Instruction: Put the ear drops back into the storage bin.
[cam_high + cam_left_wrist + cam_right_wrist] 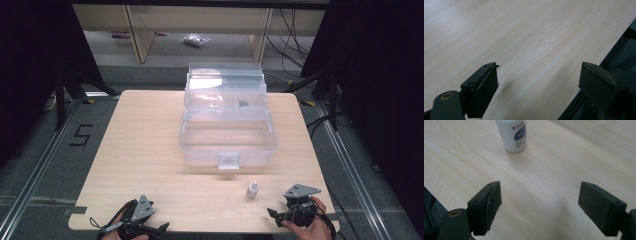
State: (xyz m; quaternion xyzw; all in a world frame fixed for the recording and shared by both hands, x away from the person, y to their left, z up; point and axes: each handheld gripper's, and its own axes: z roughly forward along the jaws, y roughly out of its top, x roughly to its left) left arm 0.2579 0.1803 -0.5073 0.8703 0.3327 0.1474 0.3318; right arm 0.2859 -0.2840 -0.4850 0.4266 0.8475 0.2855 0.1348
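Observation:
A small white bottle stands upright on the wooden table, near the front right. In the right gripper view the bottle shows a dark label and sits ahead of the jaws, toward the left one. My right gripper rests at the front right edge, open and holding nothing. At the front left edge lies my left gripper, also open over bare wood. A clear plastic box with its lid raised stands at the table's middle back.
A small dark item lies in the box's upper tray. The table's front edge runs close under the left gripper's right jaw. Beyond the table are wooden shelving legs, cables and a bag on the floor.

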